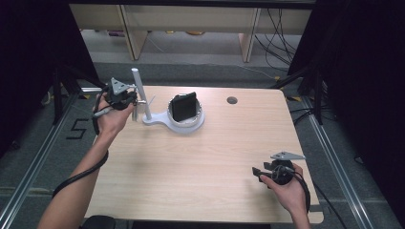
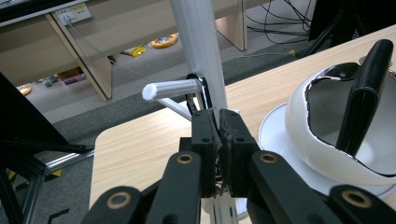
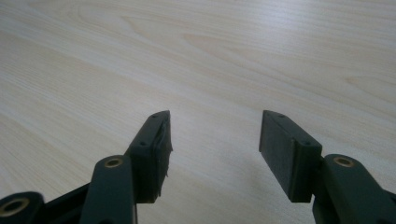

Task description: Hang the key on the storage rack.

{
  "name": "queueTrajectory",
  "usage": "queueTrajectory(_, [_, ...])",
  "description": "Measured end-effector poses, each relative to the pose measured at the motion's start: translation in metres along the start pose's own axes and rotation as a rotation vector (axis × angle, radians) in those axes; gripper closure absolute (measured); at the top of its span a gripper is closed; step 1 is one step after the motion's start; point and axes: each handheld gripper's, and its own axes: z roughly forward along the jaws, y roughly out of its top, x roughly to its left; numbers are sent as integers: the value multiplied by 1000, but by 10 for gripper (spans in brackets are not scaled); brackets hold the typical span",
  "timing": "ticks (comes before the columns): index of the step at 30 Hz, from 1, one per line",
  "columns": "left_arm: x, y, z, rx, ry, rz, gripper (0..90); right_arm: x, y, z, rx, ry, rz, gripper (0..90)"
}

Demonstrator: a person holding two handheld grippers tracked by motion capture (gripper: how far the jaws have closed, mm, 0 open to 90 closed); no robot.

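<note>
Spanning pale wood, the table (image 1: 200, 162) stands over grey floor (image 1: 191, 57).

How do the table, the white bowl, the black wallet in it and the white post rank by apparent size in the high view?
1. table
2. white bowl
3. black wallet and white post: too alike to rank; the post is taller but thinner.

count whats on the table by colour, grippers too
white: 1, the stand with its bowl-shaped holder
black: 3, the wallet-like case in the holder, the left gripper, the right gripper
total: 4
</note>
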Motion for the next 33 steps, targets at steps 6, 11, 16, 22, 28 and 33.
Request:
queueTrajectory(6, [1, -2, 3, 8, -3, 2, 842, 0, 0, 0, -1, 0, 1, 448])
queueTrajectory(11, [1, -5, 4, -8, -29, -8, 799, 0, 1, 1, -5, 0, -5, 446])
queueTrajectory(16, [0, -9, -2, -20, -46, -13, 731, -2, 0, 1, -15, 13, 3, 441])
queueTrajectory(22, [0, -17, -11, -32, -52, -14, 632, -3, 0, -1, -13, -5, -4, 438])
queueTrajectory(28, [1, -38, -30, -60, -59, -13, 492, -2, -1, -2, -10, -17, 20, 436])
queueTrajectory(33, [-1, -56, -43, -66, -44, 0, 442, -3, -2, 0, -35, 4, 22, 436])
